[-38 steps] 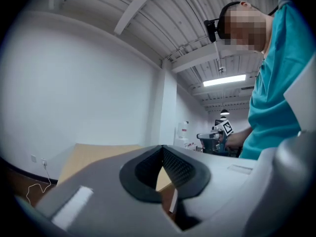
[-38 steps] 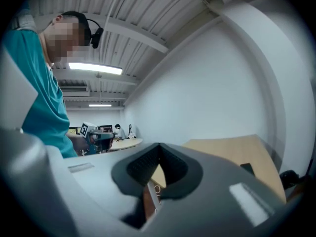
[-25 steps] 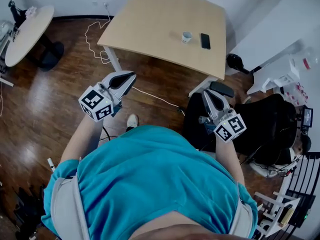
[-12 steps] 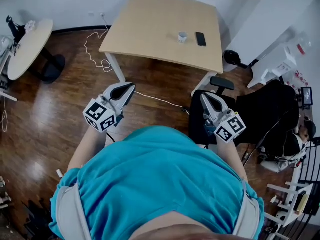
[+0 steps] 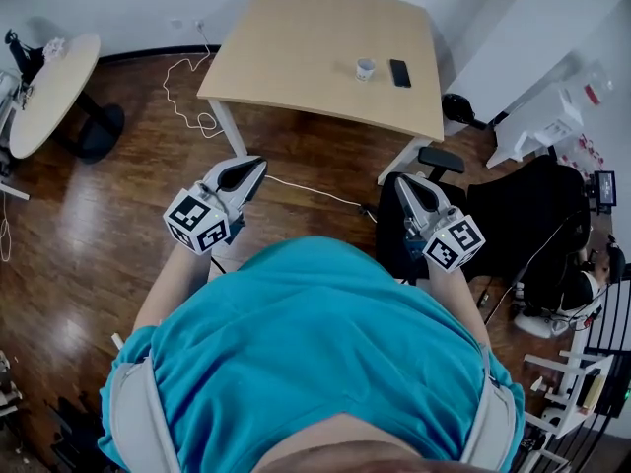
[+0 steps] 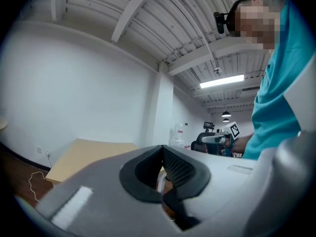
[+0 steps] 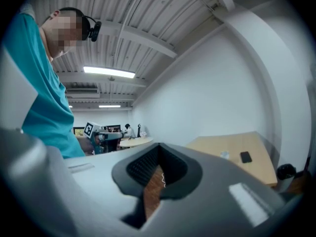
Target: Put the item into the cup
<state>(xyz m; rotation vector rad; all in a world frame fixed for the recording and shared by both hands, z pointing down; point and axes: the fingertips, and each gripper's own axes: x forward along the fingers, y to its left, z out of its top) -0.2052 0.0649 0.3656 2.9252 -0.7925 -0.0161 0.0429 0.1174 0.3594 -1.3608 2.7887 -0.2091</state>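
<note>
A small white cup [image 5: 366, 68] stands on the light wooden table [image 5: 296, 47], far ahead of me. A flat dark item like a phone [image 5: 399, 73] lies just right of it. My left gripper [image 5: 258, 167] is held over the wooden floor, well short of the table, its jaws shut with nothing between them. My right gripper [image 5: 403, 184] hangs level with it near the black chair, jaws together and empty. The right gripper view shows the cup [image 7: 224, 154] and the dark item [image 7: 245, 157] far off on the table. Each gripper view also shows the other gripper [image 6: 217, 138] [image 7: 96, 132].
A black office chair [image 5: 434, 166] stands between my right gripper and the table. A white cable [image 5: 187, 87] trails on the floor left of the table. A round white table [image 5: 49, 77] is at far left. White shelving and black bags [image 5: 552, 215] crowd the right side.
The head view has shifted a little, so the table sits slightly farther up the frame. Both grippers stay shut and empty in front of the body, barely moved.
</note>
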